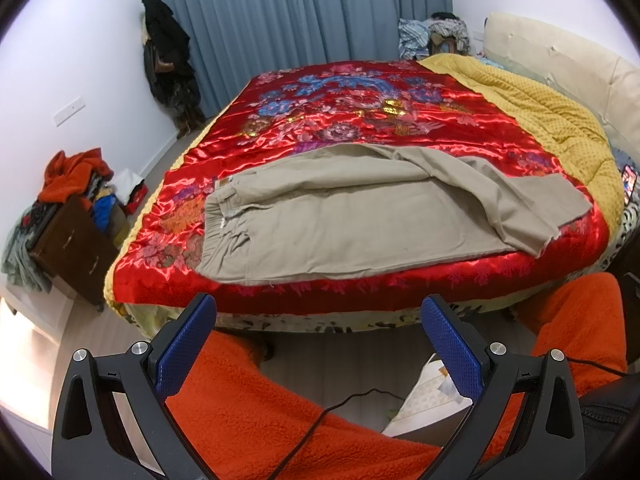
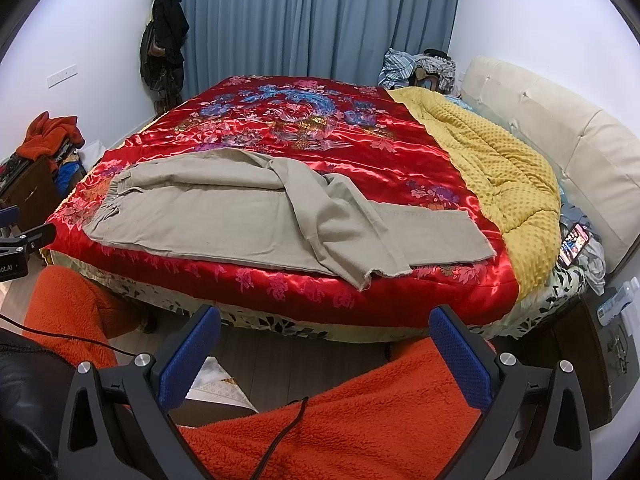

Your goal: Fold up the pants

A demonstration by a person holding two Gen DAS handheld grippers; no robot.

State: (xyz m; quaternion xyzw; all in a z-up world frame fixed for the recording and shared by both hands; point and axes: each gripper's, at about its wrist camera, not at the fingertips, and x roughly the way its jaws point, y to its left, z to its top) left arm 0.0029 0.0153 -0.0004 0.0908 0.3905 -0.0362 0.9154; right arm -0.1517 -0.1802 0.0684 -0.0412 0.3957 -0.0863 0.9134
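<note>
While both tongs (image 1: pixel 318 312) (image 2: pixel 324 322) gape, pants (image 1: pixel 360 216) beyond, untouched

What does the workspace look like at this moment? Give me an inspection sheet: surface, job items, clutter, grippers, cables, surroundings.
Surface: red satin quilt covering the bed, yellow blanket bunched at the headboard side.
Job's things: beige pants spread on the quilt, waistband to the left, one leg crossed loosely over the other; not yet neatly folded.
Clutter: phone with lit screen on the bed edge; clothes pile on a dark cabinet.
Grippers: left gripper and right gripper both open, empty, held short of the bed.
Cables: black cable across the orange fleece on the person's lap.
Surroundings: blue curtain, cream headboard, dark coats hung in the corner.
</note>
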